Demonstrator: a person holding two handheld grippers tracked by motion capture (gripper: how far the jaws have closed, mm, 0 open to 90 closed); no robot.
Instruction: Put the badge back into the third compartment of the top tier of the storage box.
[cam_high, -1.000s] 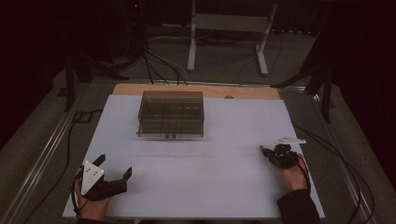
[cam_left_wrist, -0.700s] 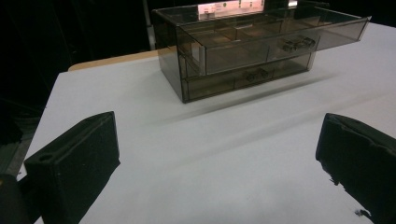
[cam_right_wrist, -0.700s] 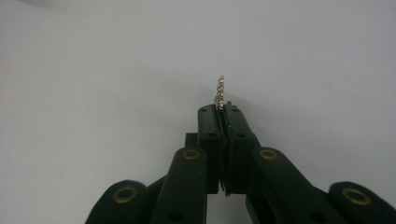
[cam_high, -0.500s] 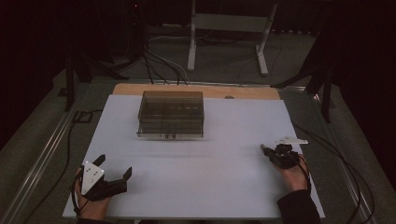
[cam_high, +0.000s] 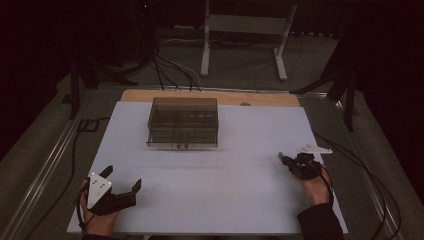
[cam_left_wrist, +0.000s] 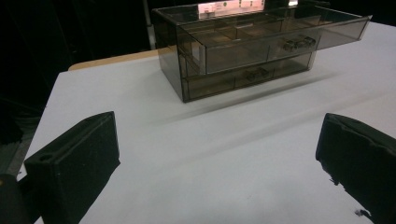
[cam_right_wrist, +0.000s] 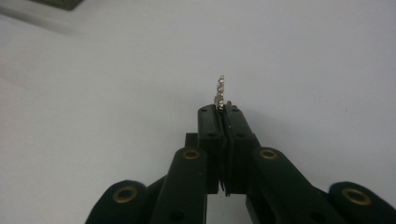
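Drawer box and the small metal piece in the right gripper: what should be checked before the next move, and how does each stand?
1. Right gripper shut on the metal piece: ok.
2. Piece sticks out past the jaw tips, visible: ok.
3. Top drawer of the drawer box pulled open: ok.
4. Left gripper open, holding nothing: ok.
5. Table bare between right gripper and box: ok.
6. Free compartment in the drawer: cannot tell.

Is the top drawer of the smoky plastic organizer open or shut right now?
Open. In the left gripper view the top drawer juts out past the organizer front, while the drawer below sits flush.
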